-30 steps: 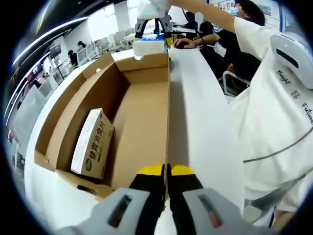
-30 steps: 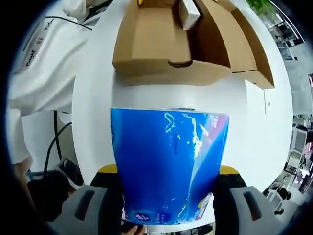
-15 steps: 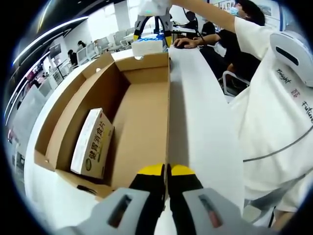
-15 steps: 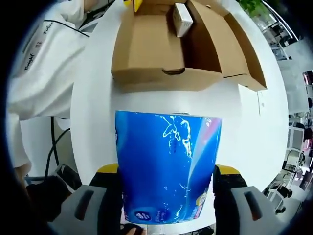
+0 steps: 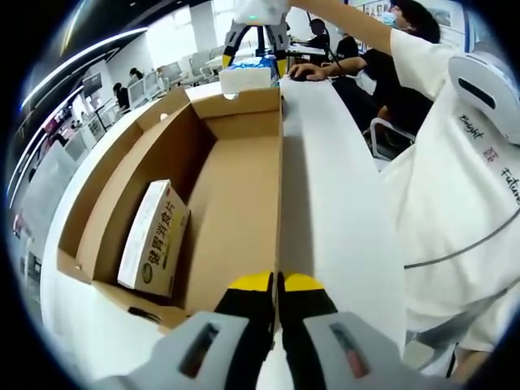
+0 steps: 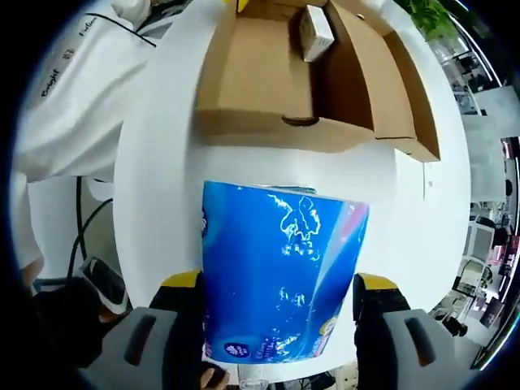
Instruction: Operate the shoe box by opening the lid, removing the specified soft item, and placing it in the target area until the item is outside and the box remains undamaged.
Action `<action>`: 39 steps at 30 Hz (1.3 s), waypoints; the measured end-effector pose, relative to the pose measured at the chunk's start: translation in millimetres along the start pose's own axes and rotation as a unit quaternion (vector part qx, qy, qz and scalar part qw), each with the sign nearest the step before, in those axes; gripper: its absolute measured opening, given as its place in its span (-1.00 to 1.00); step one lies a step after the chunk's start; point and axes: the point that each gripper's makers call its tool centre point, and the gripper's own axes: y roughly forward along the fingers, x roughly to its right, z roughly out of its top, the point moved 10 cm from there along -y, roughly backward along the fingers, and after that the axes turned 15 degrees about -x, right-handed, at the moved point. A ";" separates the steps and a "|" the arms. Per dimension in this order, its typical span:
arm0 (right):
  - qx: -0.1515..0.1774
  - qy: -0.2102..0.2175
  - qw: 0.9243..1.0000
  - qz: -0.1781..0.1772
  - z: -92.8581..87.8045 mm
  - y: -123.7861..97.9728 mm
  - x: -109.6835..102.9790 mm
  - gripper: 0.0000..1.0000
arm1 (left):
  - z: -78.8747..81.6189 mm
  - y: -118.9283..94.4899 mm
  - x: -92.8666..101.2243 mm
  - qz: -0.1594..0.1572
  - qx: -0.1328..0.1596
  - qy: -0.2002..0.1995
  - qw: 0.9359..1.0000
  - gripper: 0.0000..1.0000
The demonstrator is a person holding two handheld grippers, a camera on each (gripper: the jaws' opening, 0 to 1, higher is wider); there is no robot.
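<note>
- In the left gripper view, one small carton [image 5: 153, 239] with printed characters leans against the left inner wall of the shoe box [image 5: 236, 195]; the rest of the box floor is bare cardboard.
- One shoe box, lid folded open, stands on the white bench [image 5: 333, 203], and its near wall shows no tear or crush.
- The left gripper [image 5: 276, 286] sits at the box's near right edge, its yellow-tipped jaws pressed together; they seem to pinch the wall there, though I cannot be sure cardboard lies between them.
- At the far end of the box the right gripper [image 5: 258, 36] hangs above the bench with the pack in it.
- A person in a white shirt [image 5: 455, 187] stands just beside the bench on the right.
- In the right gripper view, one blue tissue pack [image 6: 280, 280], the soft item, is clamped between the jaws of the right gripper, outside the box and over bare bench just in front of it.
- Counted: one box, one carton inside, one soft pack, two grippers.
- Risk, as I judge it: the glossy wrap could slip from the jaws if the squeeze eases early, dropping the pack short of the target.
- A pull by the left gripper could bend or tear the thin wall.
</note>
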 end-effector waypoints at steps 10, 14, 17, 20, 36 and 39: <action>0.024 -0.006 0.999 -0.021 0.0 -11.4 -9.5 0.48 | -0.3 0.0 1.1 0.003 0.000 0.000 1.000 -0.97; 0.037 -0.007 0.999 -0.026 2.7 -16.3 -11.1 0.48 | 0.0 -0.1 1.4 0.003 -0.001 0.000 1.000 -0.97; 0.052 0.000 0.998 -0.019 1.8 -20.6 -10.7 0.47 | -0.4 -0.4 1.7 0.004 0.001 0.000 1.000 -0.97; 0.075 0.006 0.997 -0.015 1.1 -27.6 -10.1 0.45 | -0.7 -0.6 1.3 0.004 0.002 0.000 1.000 -0.97; 0.165 0.033 0.985 -0.032 3.6 -47.4 -15.7 0.25 | -0.2 -0.4 0.4 0.002 0.001 0.001 1.000 -0.97; 0.224 0.047 0.972 -0.045 2.8 -58.1 -15.7 0.20 | 0.2 -0.2 0.9 0.003 0.000 0.001 1.000 -0.97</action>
